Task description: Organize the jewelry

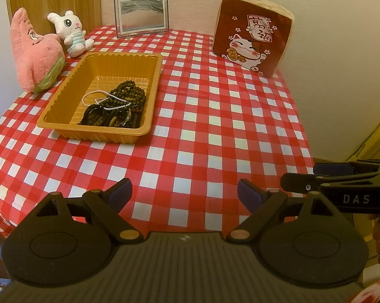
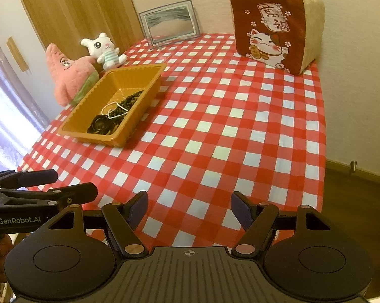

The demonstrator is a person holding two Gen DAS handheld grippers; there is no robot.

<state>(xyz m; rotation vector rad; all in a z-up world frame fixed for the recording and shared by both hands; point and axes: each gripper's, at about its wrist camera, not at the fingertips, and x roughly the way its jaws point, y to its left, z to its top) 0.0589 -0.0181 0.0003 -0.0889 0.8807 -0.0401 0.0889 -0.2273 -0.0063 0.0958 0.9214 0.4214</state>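
Observation:
An orange plastic tray (image 1: 63, 106) (image 2: 149, 72) sits on the left of the checked table. Inside it lie a dark bead necklace (image 1: 129, 93) (image 2: 129, 99), a thin white bead chain (image 1: 99, 95) (image 2: 114, 115) and dark ring-shaped pieces (image 1: 96, 117) (image 2: 99, 123). My left gripper (image 1: 185, 194) is open and empty over the table's near edge; it also shows at the left of the right wrist view (image 2: 71, 184). My right gripper (image 2: 190, 209) is open and empty beside it; it also shows at the right of the left wrist view (image 1: 316, 174).
A pink star plush (image 1: 33, 53) (image 2: 66, 73) and a white bunny plush (image 1: 71, 31) (image 2: 104, 49) stand behind the tray. A framed picture (image 1: 141, 14) (image 2: 171, 22) leans on the back wall. A lucky-cat cushion (image 1: 250, 32) (image 2: 273, 27) stands at back right. The red-white tablecloth (image 1: 215, 116) (image 2: 227, 126) covers the table.

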